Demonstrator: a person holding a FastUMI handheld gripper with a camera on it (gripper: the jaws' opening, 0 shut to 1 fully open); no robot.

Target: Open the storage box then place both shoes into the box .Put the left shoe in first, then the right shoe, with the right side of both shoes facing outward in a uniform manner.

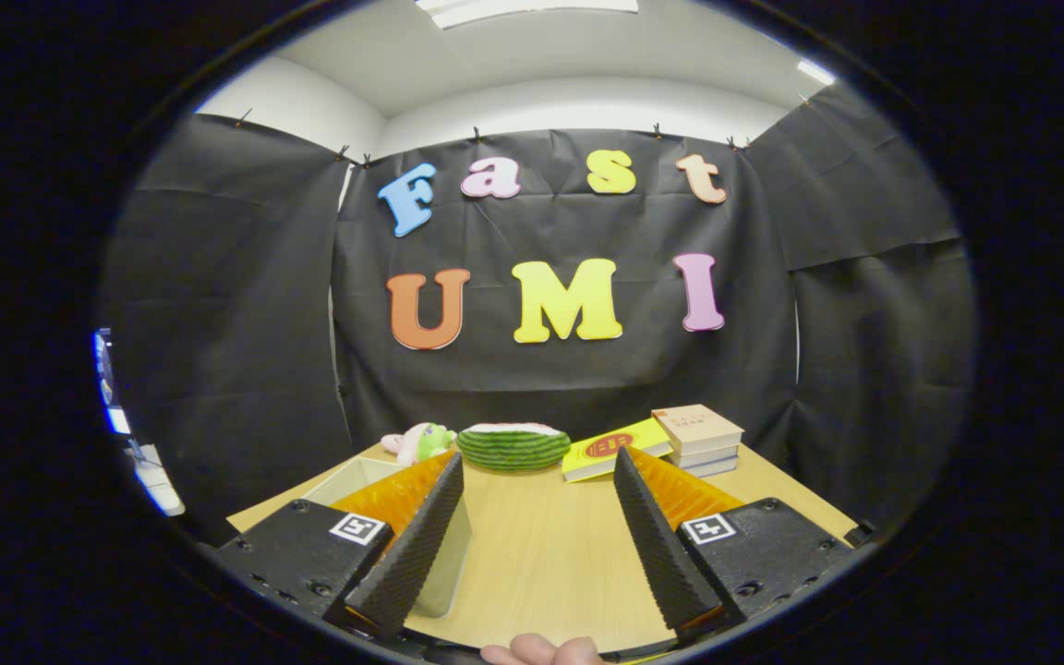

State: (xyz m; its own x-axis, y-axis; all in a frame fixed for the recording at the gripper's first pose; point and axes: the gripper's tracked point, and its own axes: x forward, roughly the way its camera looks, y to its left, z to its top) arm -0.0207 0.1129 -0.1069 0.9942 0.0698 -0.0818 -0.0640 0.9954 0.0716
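Storage box (361,476): pale cream, rectangular, sits on wooden tabletop at near left. Top open, no lid visible on it; light inner wall and rim visible, contents hidden. Upright, not tilted. Near right corner and side wall run down behind left finger, which overlaps most of box; touching or apart, cannot tell. Only far-left rim and lower side panel show clear. Box lies left of gap between fingers, not between them. Shoes: none identifiable.

Black cloth (578,388) drapes the booth behind a light wooden table (550,554), under white walls and ceiling lights (523,9).
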